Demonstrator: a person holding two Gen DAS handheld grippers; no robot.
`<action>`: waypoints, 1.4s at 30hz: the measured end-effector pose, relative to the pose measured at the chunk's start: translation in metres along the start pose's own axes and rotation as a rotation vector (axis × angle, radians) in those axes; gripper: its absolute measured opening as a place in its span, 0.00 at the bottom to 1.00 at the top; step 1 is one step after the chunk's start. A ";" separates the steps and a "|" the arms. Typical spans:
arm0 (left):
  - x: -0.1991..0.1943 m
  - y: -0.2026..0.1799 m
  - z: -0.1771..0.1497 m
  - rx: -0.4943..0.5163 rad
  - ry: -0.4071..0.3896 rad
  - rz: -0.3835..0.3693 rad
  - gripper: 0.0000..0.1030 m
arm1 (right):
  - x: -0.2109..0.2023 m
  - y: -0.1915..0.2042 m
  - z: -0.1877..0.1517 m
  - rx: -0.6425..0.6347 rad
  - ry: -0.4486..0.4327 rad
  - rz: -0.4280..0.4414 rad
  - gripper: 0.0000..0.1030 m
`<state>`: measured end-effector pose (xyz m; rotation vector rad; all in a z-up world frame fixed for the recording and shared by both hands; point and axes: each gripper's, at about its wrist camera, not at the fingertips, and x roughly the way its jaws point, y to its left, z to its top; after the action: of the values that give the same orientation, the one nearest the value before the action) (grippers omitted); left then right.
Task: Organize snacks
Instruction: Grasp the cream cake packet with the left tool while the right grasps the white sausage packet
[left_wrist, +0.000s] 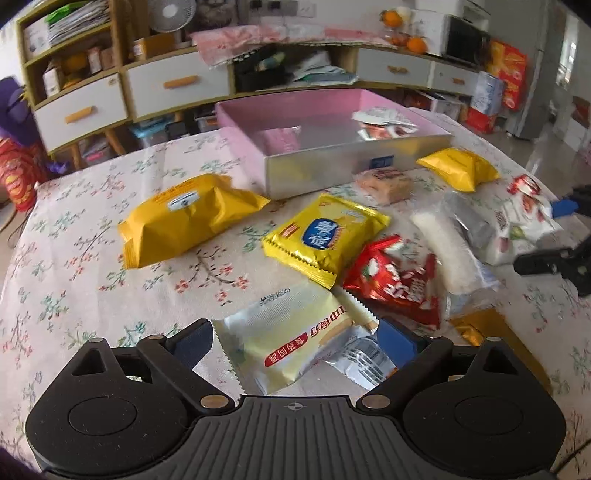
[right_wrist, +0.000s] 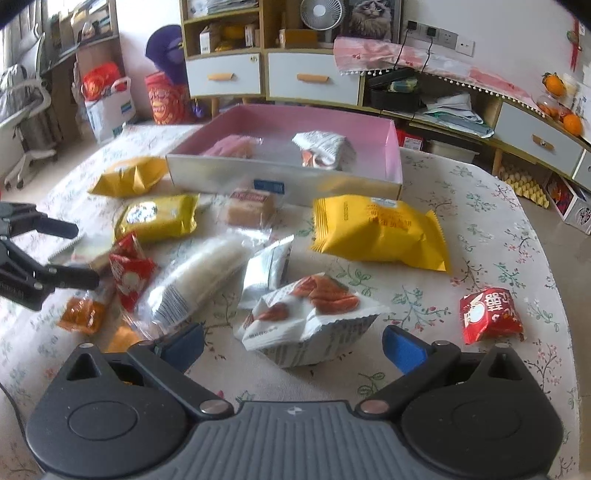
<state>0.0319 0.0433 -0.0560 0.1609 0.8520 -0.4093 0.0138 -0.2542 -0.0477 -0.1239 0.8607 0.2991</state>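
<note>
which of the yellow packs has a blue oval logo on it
The flat shiny yellow pack in the middle of the table; the two puffier yellow bags show no blue oval.

Both grippers, left gripper (left_wrist: 299, 347) and right gripper (right_wrist: 293, 341), have black linkages, silver rivets (round-headed), blue finger pads and ribbed grey bases.

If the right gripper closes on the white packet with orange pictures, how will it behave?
The white packet looks puffed and creased, so it will probably crumple under the fingers. It seems light for its size. Its glossy film may slip.
</note>
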 end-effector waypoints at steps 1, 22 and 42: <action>0.000 0.002 0.001 -0.019 0.000 0.007 0.92 | 0.001 0.000 0.000 0.002 0.002 -0.005 0.88; 0.010 0.028 0.001 0.028 0.039 0.117 0.94 | 0.012 -0.018 0.008 0.110 0.001 -0.028 0.87; 0.009 0.038 0.005 -0.160 0.032 0.166 0.72 | 0.018 -0.016 0.013 0.093 0.011 0.014 0.60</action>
<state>0.0563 0.0736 -0.0607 0.0891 0.8921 -0.1821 0.0392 -0.2626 -0.0536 -0.0332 0.8847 0.2708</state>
